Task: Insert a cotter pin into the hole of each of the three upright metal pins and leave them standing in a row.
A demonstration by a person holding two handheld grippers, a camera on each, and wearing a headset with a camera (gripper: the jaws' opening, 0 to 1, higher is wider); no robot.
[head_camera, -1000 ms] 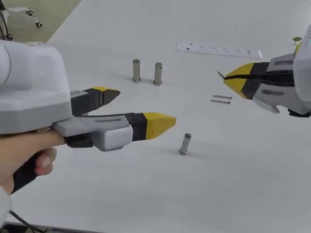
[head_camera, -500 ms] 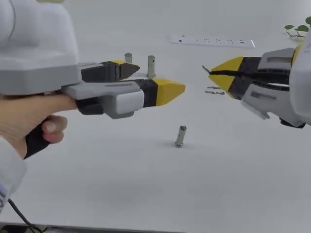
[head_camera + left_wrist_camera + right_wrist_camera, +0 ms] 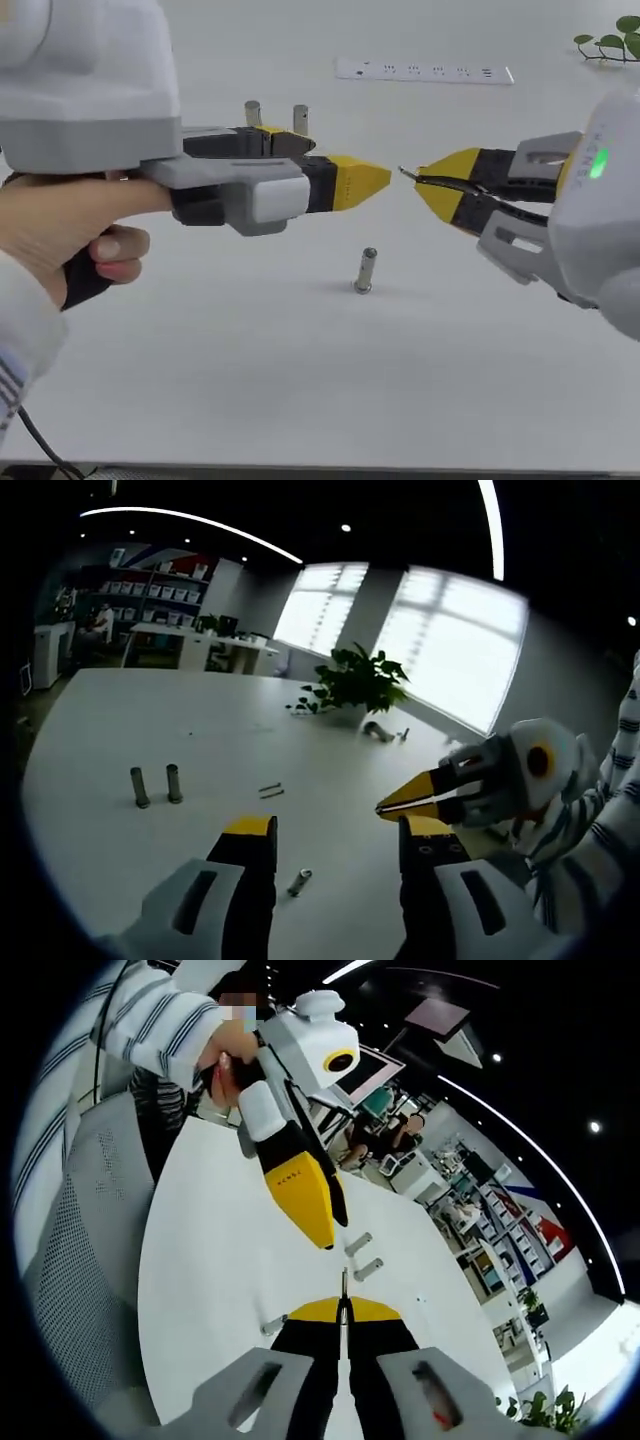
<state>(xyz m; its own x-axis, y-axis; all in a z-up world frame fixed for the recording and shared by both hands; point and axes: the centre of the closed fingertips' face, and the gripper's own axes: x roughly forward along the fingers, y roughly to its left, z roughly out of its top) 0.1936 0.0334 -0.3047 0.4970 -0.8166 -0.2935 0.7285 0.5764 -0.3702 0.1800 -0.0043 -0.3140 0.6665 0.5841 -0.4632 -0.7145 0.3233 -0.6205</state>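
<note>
A single metal pin [image 3: 366,270] stands near the table's middle, and two more metal pins [image 3: 253,112] [image 3: 300,118] stand side by side at the back. My left gripper [image 3: 335,165] hovers above the table, open, with nothing between its jaws. My right gripper [image 3: 420,183] faces it tip to tip, shut on a thin cotter pin [image 3: 403,174] that sticks out of its jaws. In the left gripper view the right gripper [image 3: 385,807] comes in just above my open left gripper [image 3: 335,830]. The cotter pin [image 3: 343,1282] points at the left gripper [image 3: 305,1200] in the right gripper view.
Two spare cotter pins [image 3: 270,790] lie on the white table [image 3: 300,380] right of the paired pins [image 3: 140,787]. A white power strip [image 3: 425,71] lies at the far edge, with a small plant [image 3: 610,44] at the back right.
Both grippers have closed in on each other above the single pin until their tips nearly meet. The right gripper keeps the cotter pin. The head camera has dropped lower.
</note>
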